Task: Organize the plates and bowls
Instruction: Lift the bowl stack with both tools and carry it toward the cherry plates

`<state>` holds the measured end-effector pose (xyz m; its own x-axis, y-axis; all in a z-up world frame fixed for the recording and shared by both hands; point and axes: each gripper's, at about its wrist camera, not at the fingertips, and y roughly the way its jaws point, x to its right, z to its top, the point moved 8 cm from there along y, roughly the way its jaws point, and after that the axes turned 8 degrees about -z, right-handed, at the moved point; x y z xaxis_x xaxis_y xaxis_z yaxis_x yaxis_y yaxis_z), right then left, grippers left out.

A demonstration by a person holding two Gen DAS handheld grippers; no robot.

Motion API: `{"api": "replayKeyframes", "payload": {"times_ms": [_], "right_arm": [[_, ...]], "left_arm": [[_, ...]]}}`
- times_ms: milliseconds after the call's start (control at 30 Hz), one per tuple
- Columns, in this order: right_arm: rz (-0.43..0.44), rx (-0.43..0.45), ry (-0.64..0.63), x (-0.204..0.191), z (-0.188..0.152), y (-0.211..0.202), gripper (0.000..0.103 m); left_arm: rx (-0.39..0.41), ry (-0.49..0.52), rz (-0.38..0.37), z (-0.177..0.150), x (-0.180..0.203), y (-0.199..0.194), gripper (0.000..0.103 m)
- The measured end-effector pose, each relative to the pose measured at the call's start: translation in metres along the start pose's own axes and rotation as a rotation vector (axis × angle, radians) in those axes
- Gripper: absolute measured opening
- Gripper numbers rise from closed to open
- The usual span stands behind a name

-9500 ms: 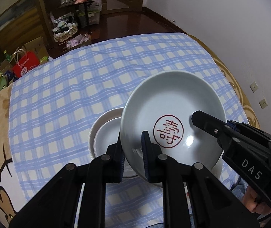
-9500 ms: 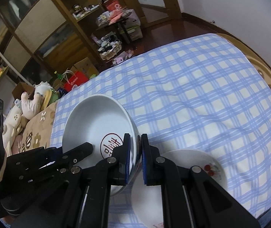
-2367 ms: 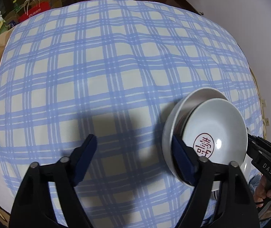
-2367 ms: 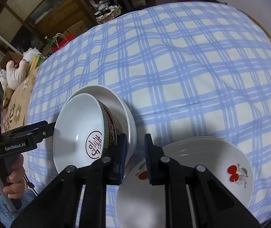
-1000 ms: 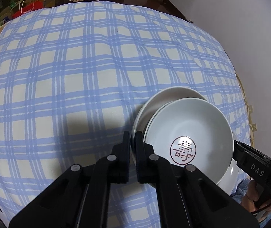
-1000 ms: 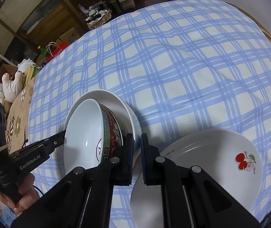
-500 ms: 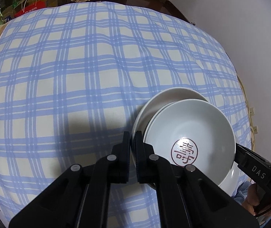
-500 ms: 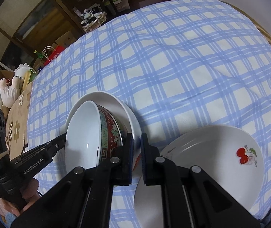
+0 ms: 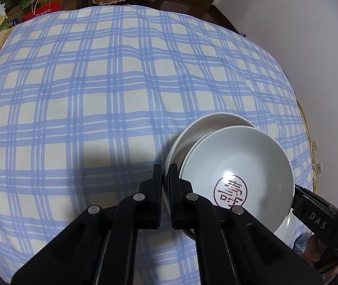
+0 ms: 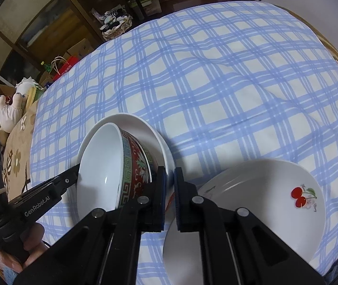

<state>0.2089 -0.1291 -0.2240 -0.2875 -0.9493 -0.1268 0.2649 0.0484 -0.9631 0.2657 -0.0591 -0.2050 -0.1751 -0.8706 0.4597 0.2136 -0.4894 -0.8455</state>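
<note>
A bowl (image 9: 237, 166), white inside with a red seal and red-patterned outside (image 10: 134, 166), sits tilted in a white deep plate (image 9: 207, 123) on the blue checked cloth. My left gripper (image 9: 166, 174) is shut on that plate's left rim. The right gripper (image 10: 169, 177) is shut on the opposite rim (image 10: 166, 163), which shows between its pads. Each gripper appears in the other's view: the right one (image 9: 311, 204) past the bowl, the left one (image 10: 71, 178) against the bowl's left side.
A stack of white plates, the top one with a cherry print (image 10: 264, 201), lies just right of the right gripper. The checked cloth (image 9: 74, 95) stretches away behind. Shelves, bags and a basket (image 10: 115, 27) stand beyond the table; a white wall is at the right.
Earlier both grippers held the bowl in the air; it now rests in the plate. The left gripper, open wide a moment ago, has shut on the plate's rim. Hardly anything moved in the last second.
</note>
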Motion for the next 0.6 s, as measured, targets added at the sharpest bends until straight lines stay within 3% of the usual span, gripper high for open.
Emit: {"api": "replayKeyframes", "payload": {"times_ms": [600], "right_arm": [[0.009,0.018,0.013,0.0048,0.0009,-0.0008,0.008]], "left_arm": [[0.006,0.047,0.046,0.0004,0.0046,-0.0005,0.003]]}}
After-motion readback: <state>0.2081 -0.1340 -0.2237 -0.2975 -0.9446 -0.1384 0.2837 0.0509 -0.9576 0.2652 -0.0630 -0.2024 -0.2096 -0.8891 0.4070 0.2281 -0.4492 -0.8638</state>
